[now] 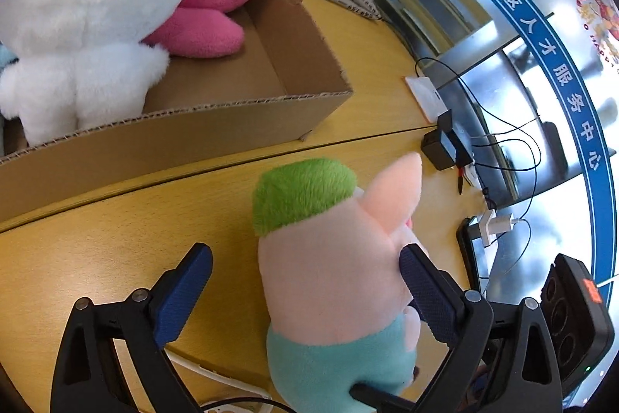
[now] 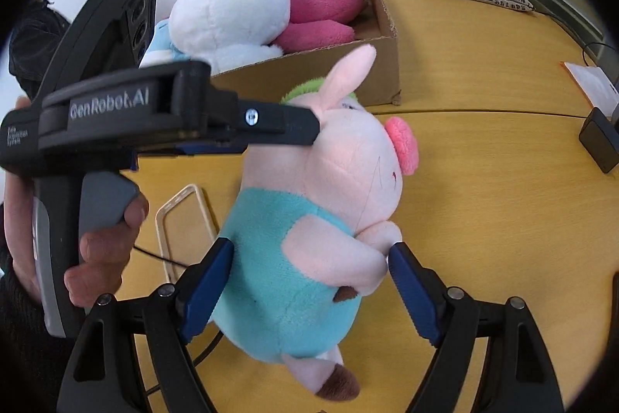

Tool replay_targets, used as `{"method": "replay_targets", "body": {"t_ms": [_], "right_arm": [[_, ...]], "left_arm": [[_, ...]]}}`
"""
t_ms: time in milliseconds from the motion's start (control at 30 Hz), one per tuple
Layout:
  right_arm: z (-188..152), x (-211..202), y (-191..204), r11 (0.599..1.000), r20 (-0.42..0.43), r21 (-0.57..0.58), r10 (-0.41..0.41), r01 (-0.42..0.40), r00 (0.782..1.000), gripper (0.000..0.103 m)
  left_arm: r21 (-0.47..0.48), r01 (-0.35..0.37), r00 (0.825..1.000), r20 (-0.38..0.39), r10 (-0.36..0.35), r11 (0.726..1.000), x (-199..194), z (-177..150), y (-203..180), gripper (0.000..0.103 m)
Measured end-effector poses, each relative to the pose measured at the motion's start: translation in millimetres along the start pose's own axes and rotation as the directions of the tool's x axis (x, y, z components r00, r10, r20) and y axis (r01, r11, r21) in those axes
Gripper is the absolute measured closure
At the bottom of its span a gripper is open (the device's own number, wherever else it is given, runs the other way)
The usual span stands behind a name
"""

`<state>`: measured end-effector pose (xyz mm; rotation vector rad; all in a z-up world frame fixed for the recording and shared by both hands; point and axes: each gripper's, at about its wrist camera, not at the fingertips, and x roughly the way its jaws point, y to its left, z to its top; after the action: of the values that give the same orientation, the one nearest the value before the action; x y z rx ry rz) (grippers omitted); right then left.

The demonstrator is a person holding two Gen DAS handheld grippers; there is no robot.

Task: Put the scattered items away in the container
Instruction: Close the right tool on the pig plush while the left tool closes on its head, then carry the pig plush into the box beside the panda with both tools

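Item: pig plush [image 2: 317,204], pink with teal body and green tuft, stood on the wooden table [image 2: 483,180] at frame centre, long axis roughly upright, leaning toward the upper right. Right gripper [image 2: 311,283], bottom of frame: jaws spread, bracketing the teal body, pads apparently just short of contact. Left gripper [image 1: 305,291]: jaws wide apart, the pig against its right-hand finger, possibly touching. Both were equally near. Beyond, upper left: cardboard box [image 2: 348,72] holding a white plush [image 2: 228,14] and a pink plush [image 2: 325,2].
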<state>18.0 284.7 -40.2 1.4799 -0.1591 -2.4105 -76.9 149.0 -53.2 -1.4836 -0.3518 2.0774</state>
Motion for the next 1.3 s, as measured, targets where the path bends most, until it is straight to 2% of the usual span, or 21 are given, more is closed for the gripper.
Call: {"method": "replay_targets", "body": {"t_ms": [167, 233, 267, 300, 400, 567, 700, 933, 1067, 1200, 1300], "right_arm": [[-7.0, 6.5, 15.2, 0.998, -0.018, -0.036, -0.051, 0.050, 0.999, 0.014], [-7.2, 13.1, 19.1, 0.996, -0.007, -0.053, -0.073, 0.073, 0.997, 0.015], [-7.9, 13.6, 20.9, 0.995, -0.002, -0.065, -0.080, 0.080, 0.997, 0.018], [-8.8, 13.2, 22.6, 0.993, 0.003, -0.077, -0.085, 0.085, 0.996, 0.021], [-11.0, 11.3, 26.4, 0.992, 0.011, -0.095, -0.085, 0.086, 0.996, 0.027], [-16.6, 1.6, 31.8, 0.992, 0.044, -0.104, -0.066, 0.070, 0.997, 0.037], [-0.2, -16.4, 37.4, 0.990, 0.107, -0.125, -0.051, 0.064, 0.993, 0.040], [30.5, -48.7, 47.5, 0.985, 0.220, -0.162, -0.023, 0.060, 0.975, 0.039], [84.8, -53.8, 49.1, 0.975, 0.286, -0.212, -0.011, 0.074, 0.958, 0.039], [137.6, -44.0, 47.1, 0.962, 0.350, -0.254, -0.008, 0.103, 0.937, 0.039], [166.5, -15.2, 35.9, 0.956, 0.362, -0.277, 0.012, 0.095, 0.932, 0.039]], "left_arm": [[0.035, -0.048, 0.998, -0.031, 0.049, 0.998, 11.8, 1.9, -7.8, 0.005], [0.031, -0.037, 0.998, -0.040, 0.039, 0.999, 14.5, 2.6, -7.0, 0.019], [0.023, -0.006, 0.999, -0.049, 0.007, 1.000, 13.3, 2.8, -4.7, 0.033], [0.018, 0.019, 0.998, -0.057, -0.018, 1.000, 12.0, 3.0, -3.0, 0.035], [0.052, 0.005, 0.999, -0.054, -0.002, 0.999, 7.1, 0.7, -7.8, 0.041], [0.053, 0.009, 0.999, -0.037, -0.007, 0.999, -5.1, -2.5, -13.6, 0.049], [0.096, 0.002, 1.000, 0.015, -0.003, 0.995, -27.8, 1.9, -27.9, 0.054], [0.169, -0.026, 0.983, 0.184, -0.006, 0.985, -85.9, 56.3, -51.6, 0.054], [0.178, -0.069, 0.968, 0.250, 0.023, 0.982, -105.1, 106.7, -51.7, 0.054], [0.185, -0.103, 0.958, 0.284, 0.047, 0.977, -106.5, 157.3, -42.5, 0.053], [0.151, -0.124, 0.969, 0.232, 0.087, 0.981, -74.6, 178.1, -20.7, 0.053]]}}
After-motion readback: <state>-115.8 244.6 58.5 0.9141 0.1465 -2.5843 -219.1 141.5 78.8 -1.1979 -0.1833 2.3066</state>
